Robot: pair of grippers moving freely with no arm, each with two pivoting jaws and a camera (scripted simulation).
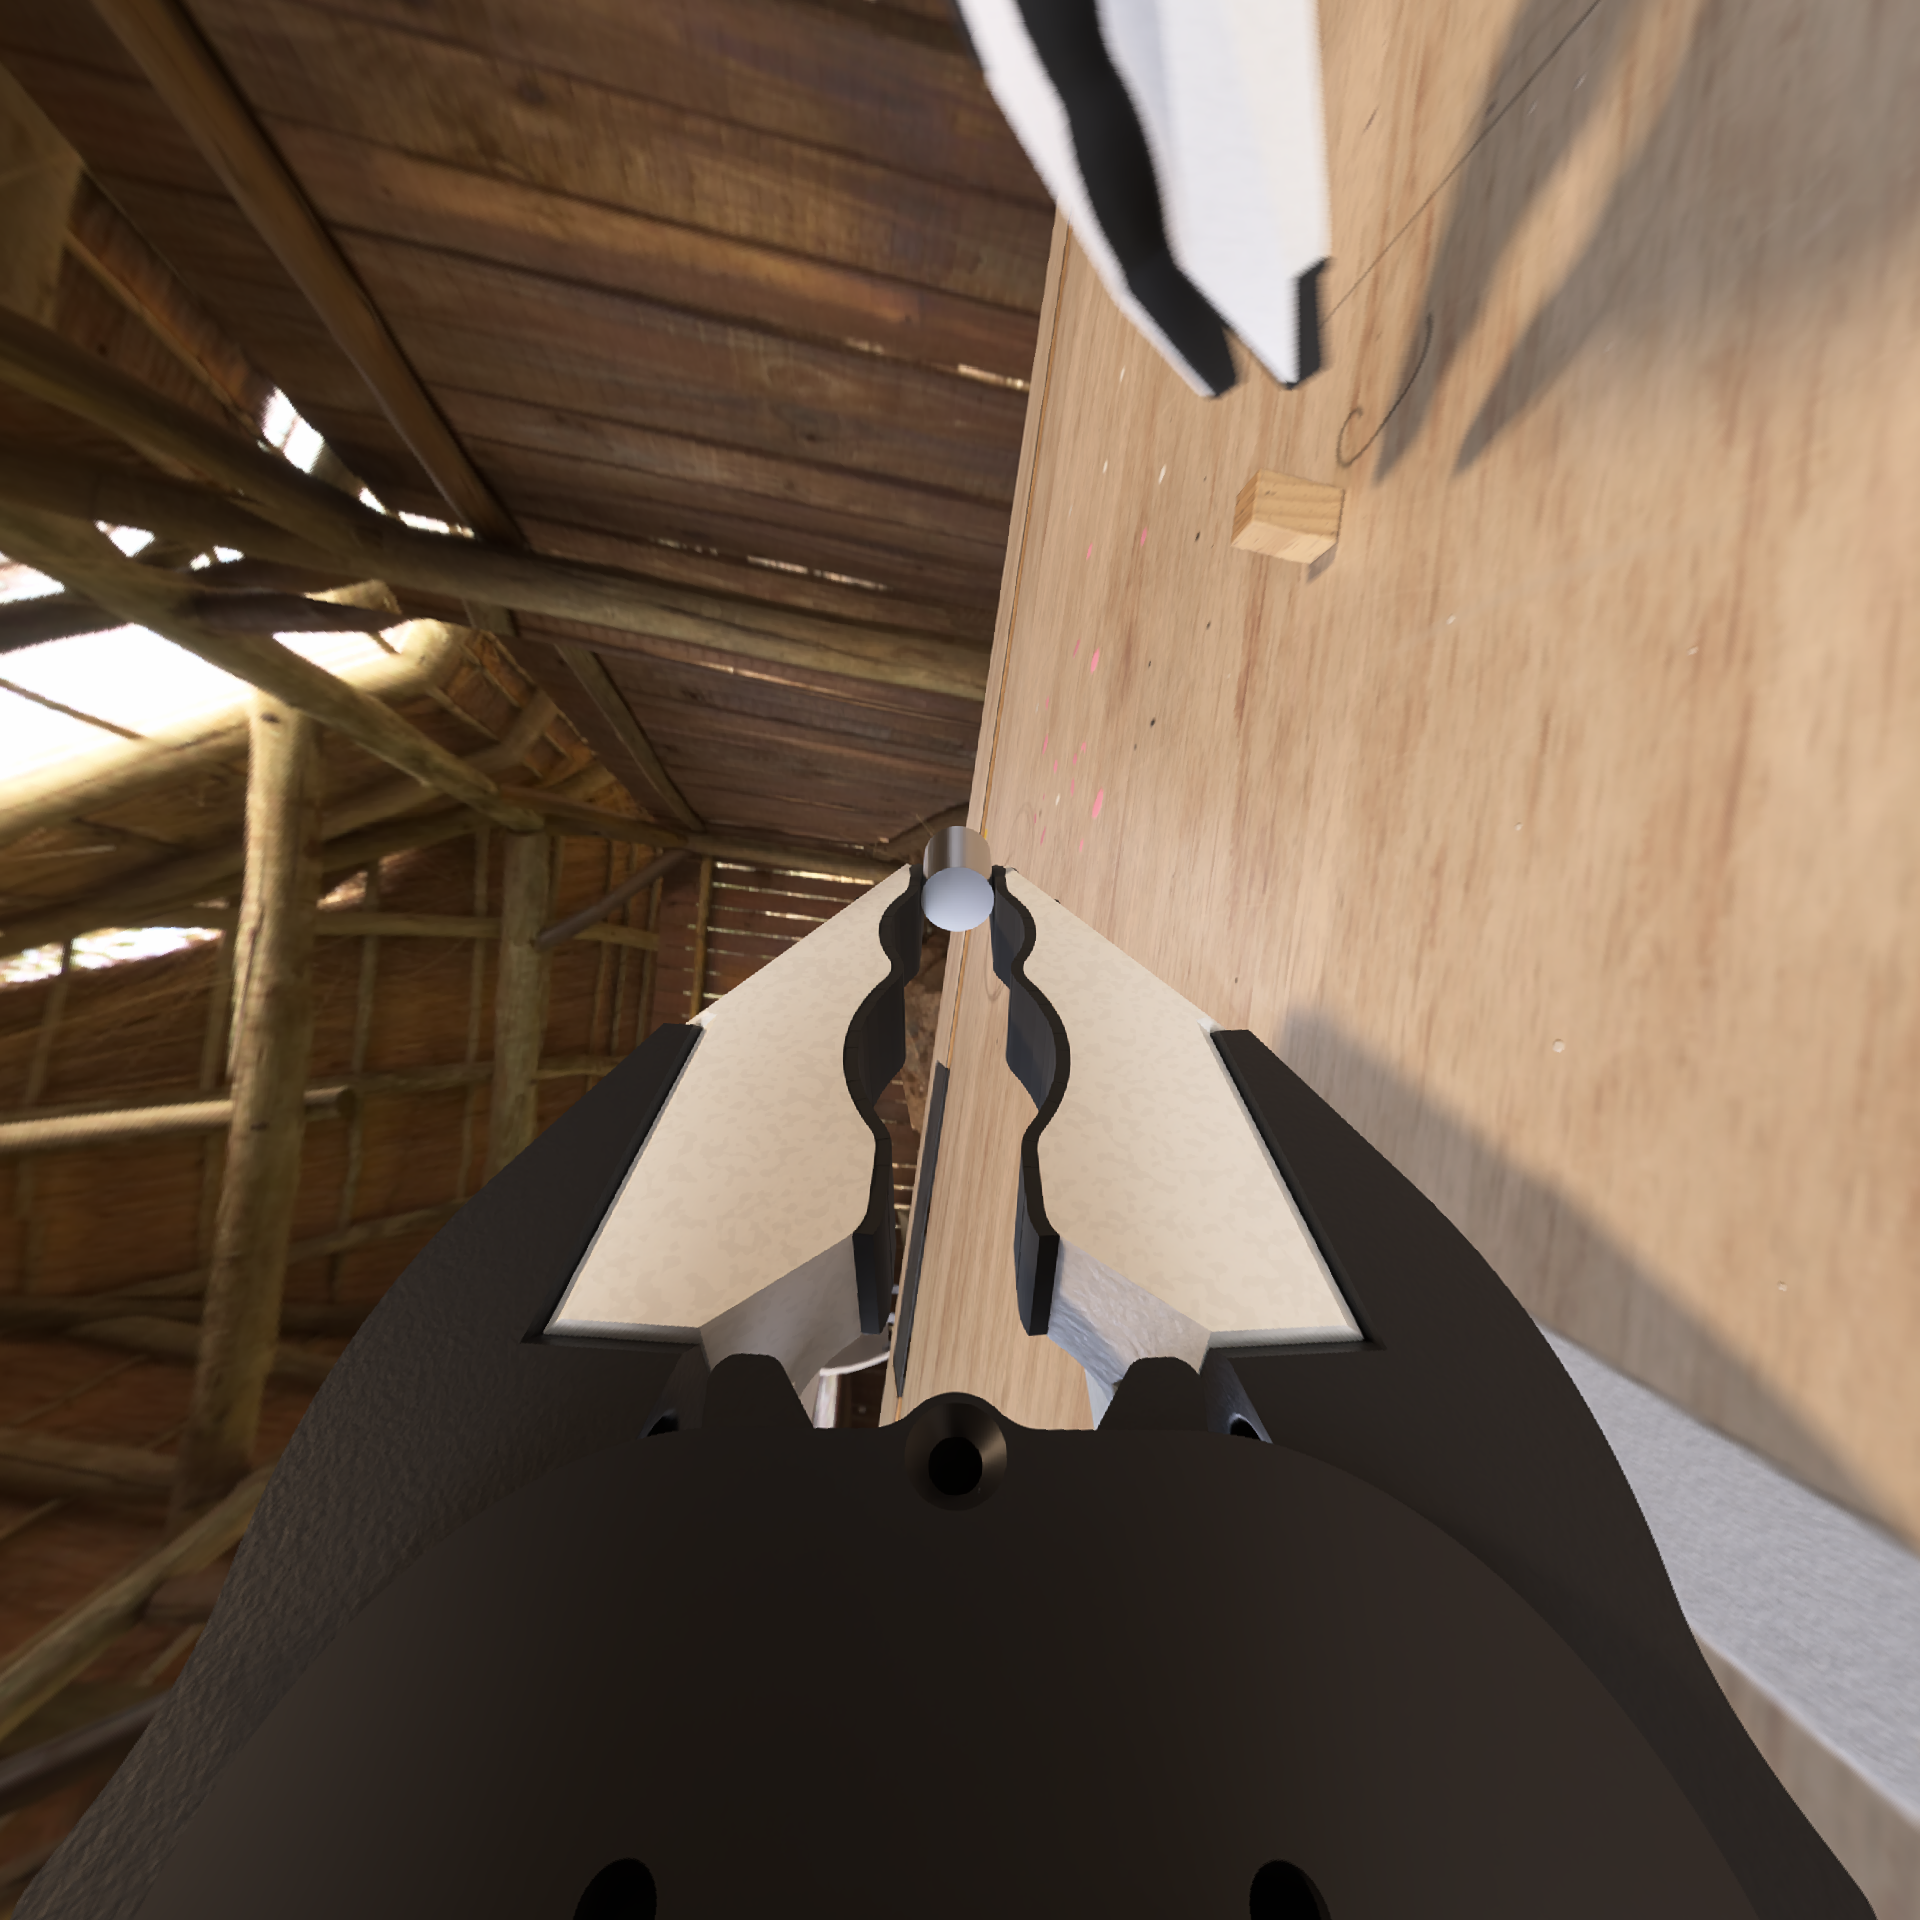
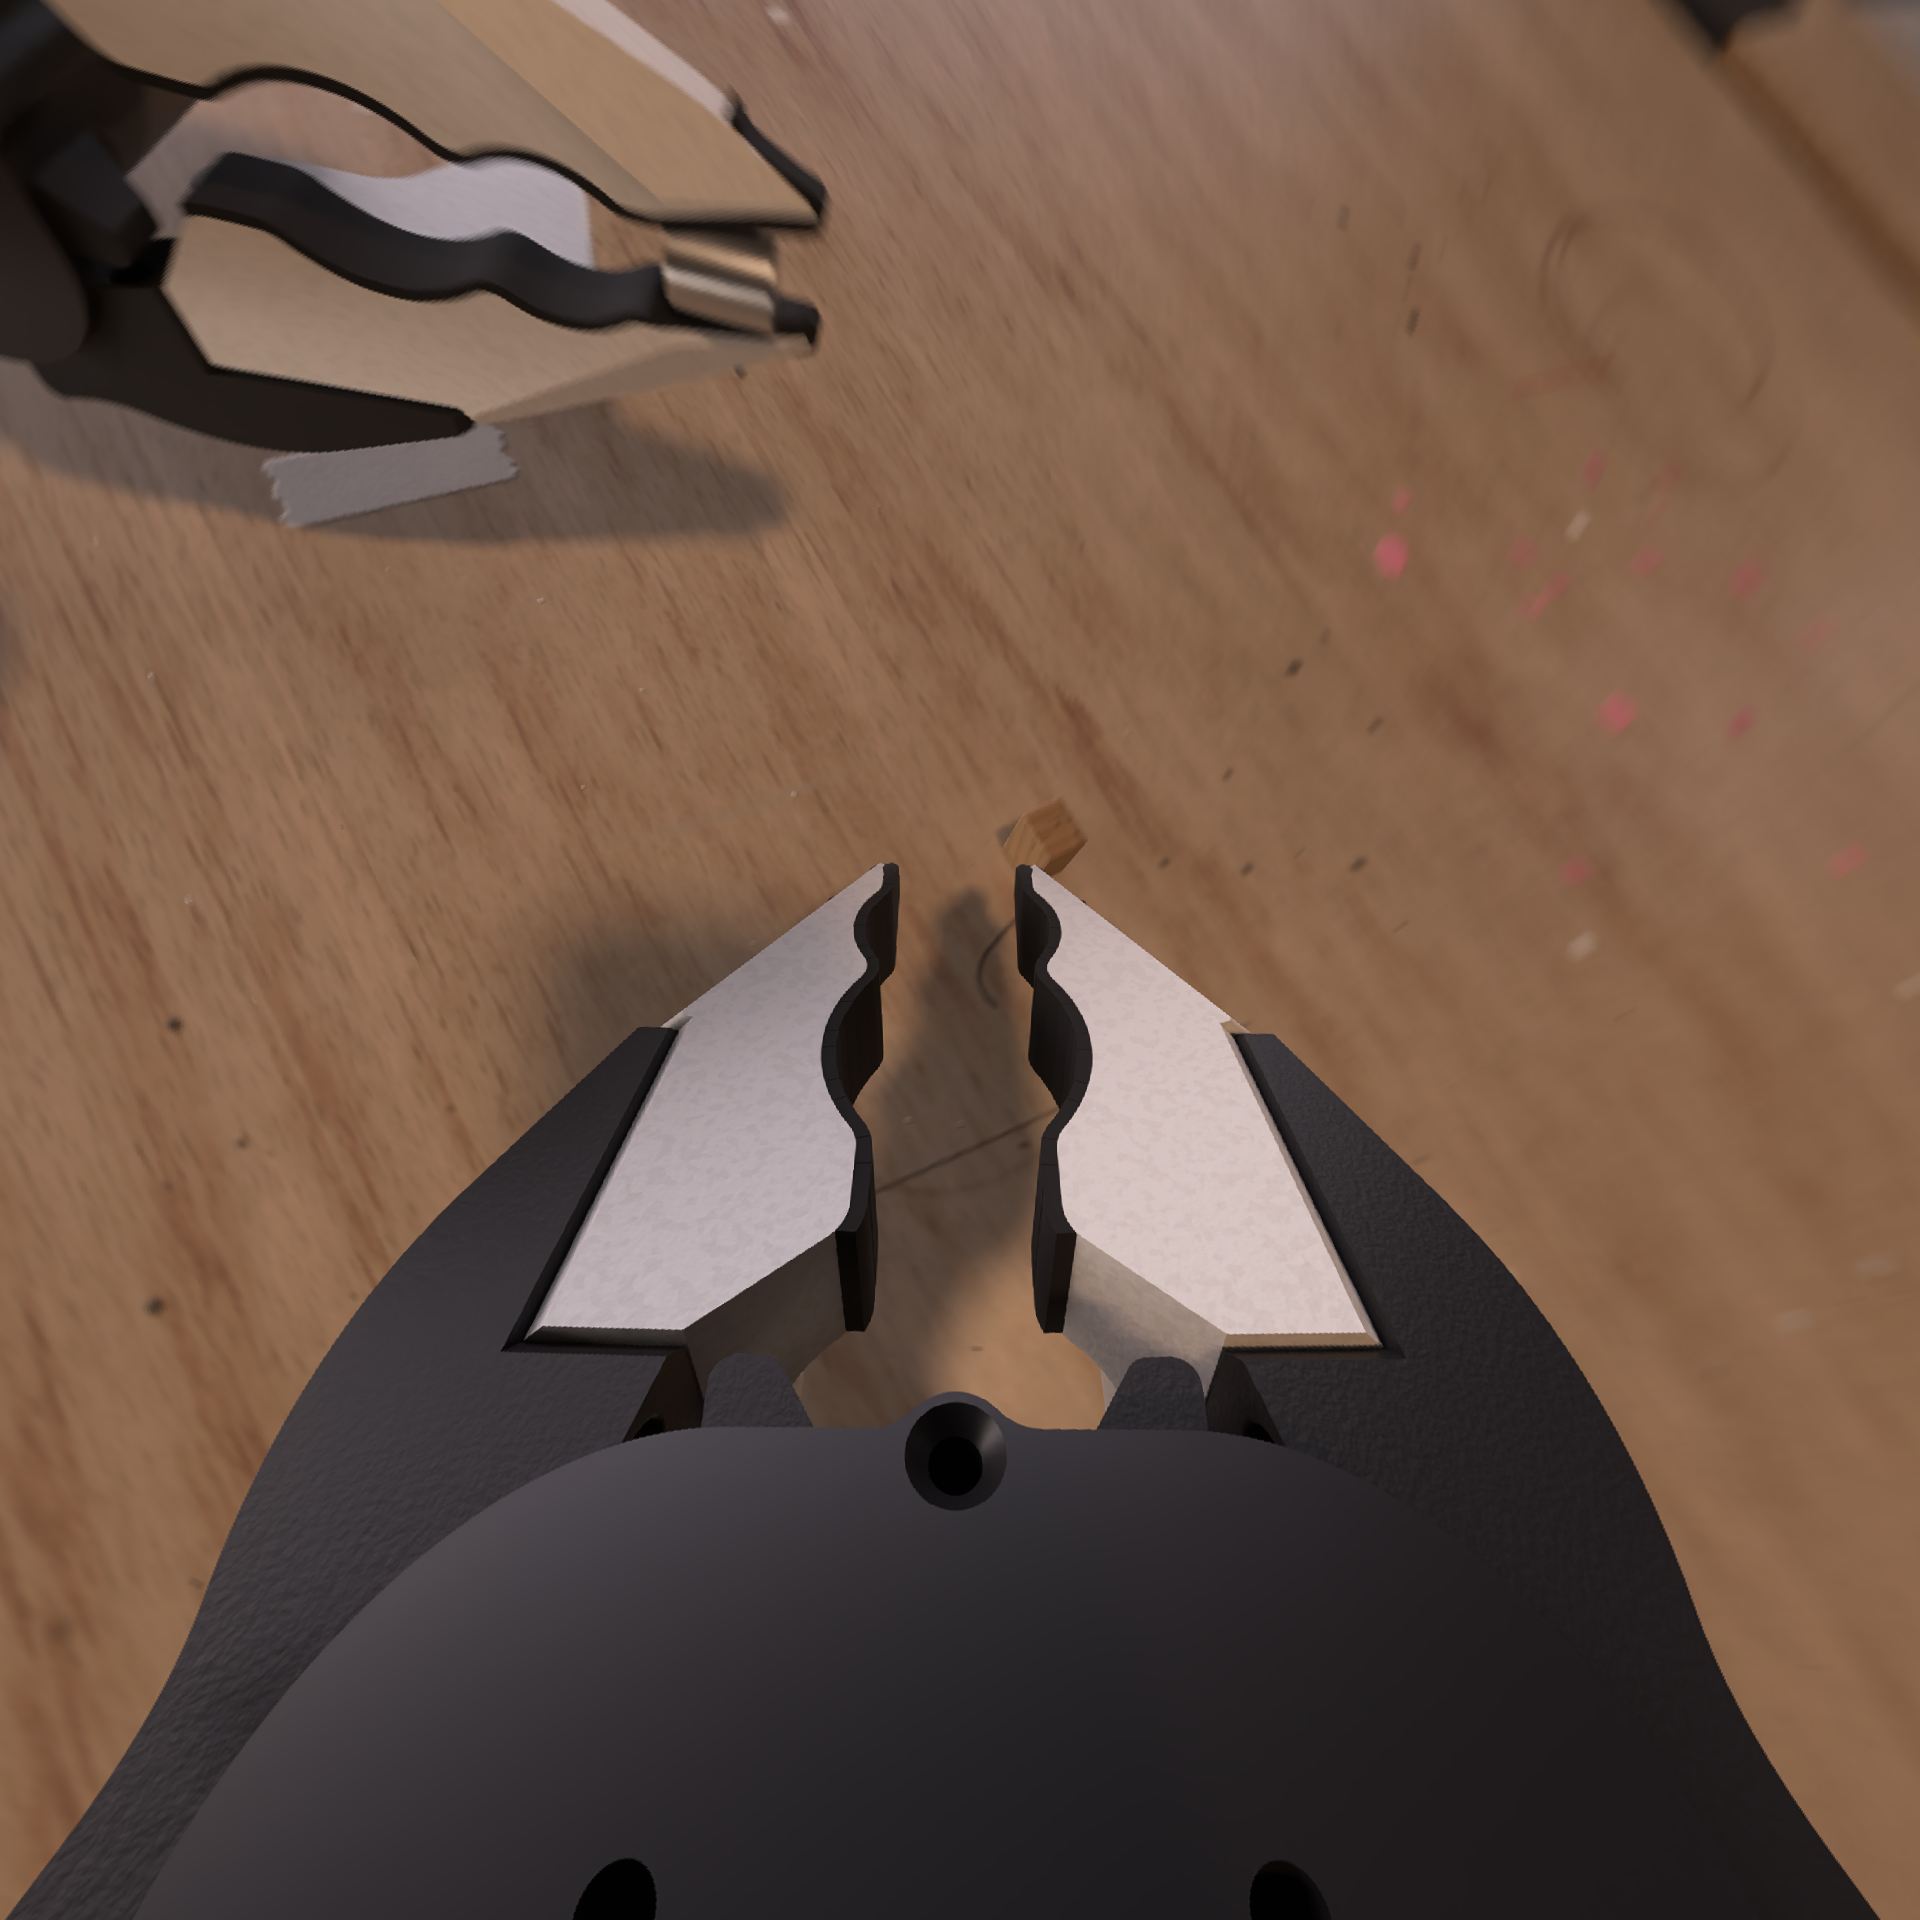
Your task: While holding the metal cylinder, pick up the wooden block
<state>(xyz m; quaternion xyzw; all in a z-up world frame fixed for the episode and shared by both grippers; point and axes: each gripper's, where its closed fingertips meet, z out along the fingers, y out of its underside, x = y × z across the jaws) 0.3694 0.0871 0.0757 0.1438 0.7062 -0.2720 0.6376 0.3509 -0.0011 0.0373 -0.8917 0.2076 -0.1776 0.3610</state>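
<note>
My left gripper (image 1: 956, 891) is shut on the small metal cylinder (image 1: 956, 896), pinched at its fingertips and held off the wooden table (image 1: 1455, 935). It also shows at the upper left of the right wrist view (image 2: 795, 260), with the cylinder (image 2: 719, 286) between its tips. The wooden block (image 2: 1044, 832) is a small light cube lying on the table just beyond my right fingertip. My right gripper (image 2: 956, 883) is open and empty, above the table, the block slightly right of its gap. In the left wrist view the block (image 1: 1286, 514) lies below the right gripper (image 1: 1257, 358).
The table edge (image 1: 997, 727) runs up the middle of the left wrist view, with a wooden hut behind it. A strip of grey tape (image 2: 390, 480) lies on the table under the left gripper. Pink specks (image 2: 1610, 712) dot the tabletop (image 2: 416, 831).
</note>
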